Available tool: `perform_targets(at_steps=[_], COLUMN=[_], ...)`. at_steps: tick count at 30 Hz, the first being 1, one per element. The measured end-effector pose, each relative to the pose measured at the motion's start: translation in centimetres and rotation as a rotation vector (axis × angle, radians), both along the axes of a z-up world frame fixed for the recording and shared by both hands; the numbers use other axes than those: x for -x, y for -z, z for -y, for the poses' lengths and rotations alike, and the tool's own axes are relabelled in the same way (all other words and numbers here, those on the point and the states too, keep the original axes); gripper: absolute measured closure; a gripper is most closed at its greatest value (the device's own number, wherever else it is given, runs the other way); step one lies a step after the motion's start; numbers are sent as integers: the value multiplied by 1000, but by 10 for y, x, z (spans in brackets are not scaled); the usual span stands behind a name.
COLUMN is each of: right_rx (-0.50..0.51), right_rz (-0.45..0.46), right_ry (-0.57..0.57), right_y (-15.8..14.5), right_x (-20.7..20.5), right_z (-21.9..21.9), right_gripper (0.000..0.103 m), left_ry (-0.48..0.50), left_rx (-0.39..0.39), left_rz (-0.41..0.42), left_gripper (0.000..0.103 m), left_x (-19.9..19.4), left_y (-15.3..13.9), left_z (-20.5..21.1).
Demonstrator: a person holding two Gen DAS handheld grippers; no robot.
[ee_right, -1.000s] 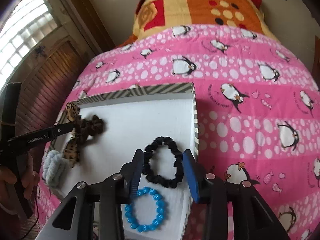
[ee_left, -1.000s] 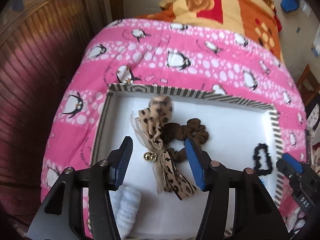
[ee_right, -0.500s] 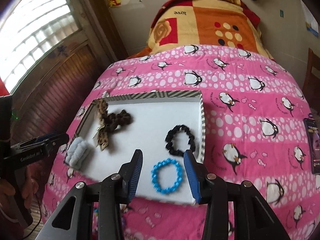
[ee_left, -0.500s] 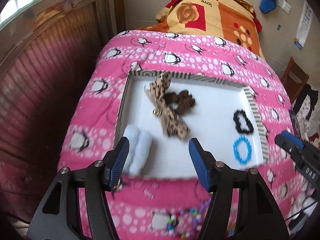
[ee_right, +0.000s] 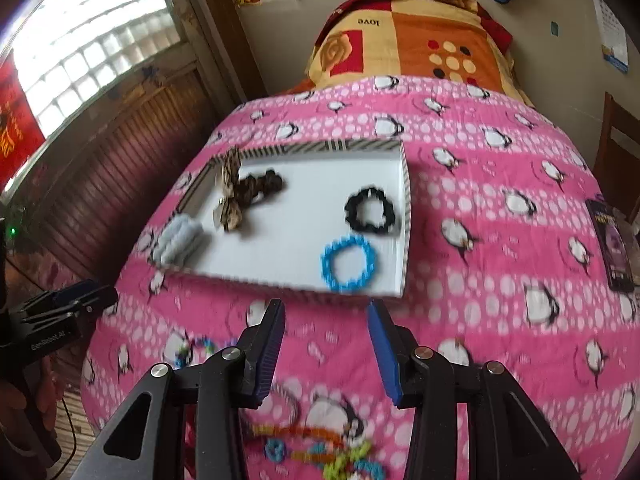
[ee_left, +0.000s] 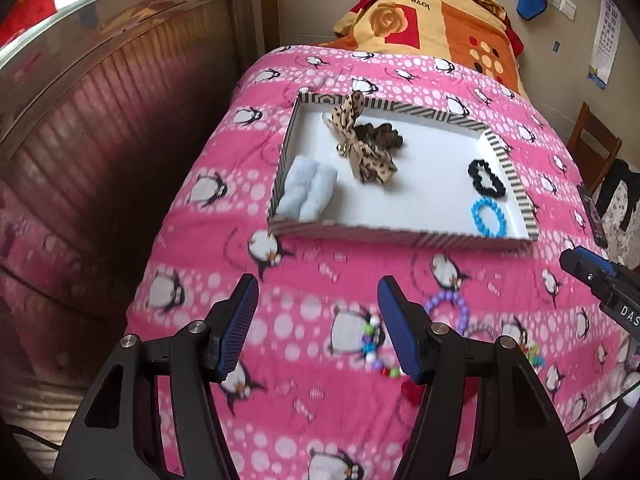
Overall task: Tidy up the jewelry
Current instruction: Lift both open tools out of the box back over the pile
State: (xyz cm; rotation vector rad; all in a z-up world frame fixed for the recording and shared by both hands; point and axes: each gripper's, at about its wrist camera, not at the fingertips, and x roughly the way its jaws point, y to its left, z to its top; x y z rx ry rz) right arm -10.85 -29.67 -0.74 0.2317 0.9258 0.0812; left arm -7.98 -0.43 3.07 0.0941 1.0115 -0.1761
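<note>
Pink penguin quilt [ee_left: 304, 312] fills everything under my tools. My left gripper [ee_left: 316, 320] has just been opening and now stands spread wide with nothing between its fingers; my right gripper [ee_right: 326, 350] is parted more narrowly, also empty. Nearest me, loose beaded bracelets [ee_right: 320, 452] lie in a bright tangle on the quilt, with a purple bead bracelet [ee_left: 446, 310] just past my left tool's right finger.

The worry, as I judge it: these strings overlap, so a pinch on one could drag a neighbour along, and the soft quilt gives under the fingers, so beads may roll or sink away. Blur in both views makes judging the drop harder too.

Farther on sits the striped tray [ee_right: 288, 286], already holding a pale blue fluffy scrunchie [ee_left: 308, 192] in its near left corner, a leopard bow [ee_left: 360, 140] touching a brown scrunchie [ee_left: 380, 136], then a black scrunchie [ee_right: 370, 210] and a blue bead bracelet [ee_right: 348, 264] near the right wall. The tray's middle is bare, so there is room to set things down. The bed's left edge drops off beside wooden panelling [ee_left: 100, 128], close to the tray.
</note>
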Motion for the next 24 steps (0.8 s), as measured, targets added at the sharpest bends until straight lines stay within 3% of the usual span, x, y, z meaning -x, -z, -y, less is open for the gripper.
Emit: perform_targets(at_steps=[10, 16, 24], right_rx=[5, -2, 14], right_rz=[-23, -25, -15], right_ry=[-14, -8, -3], right_y=[13, 18, 14], right_x=[44, 62, 73], right_z=[-12, -16, -22], right_gripper=[62, 54, 53], left_ry=[-7, -6, 6], left_rx=[-19, -37, -39], left_rz=[10, 30, 30], left_gripper=[41, 41, 41], left_x=[46, 61, 71], left_y=[6, 4, 6], left_z=[1, -2, -9])
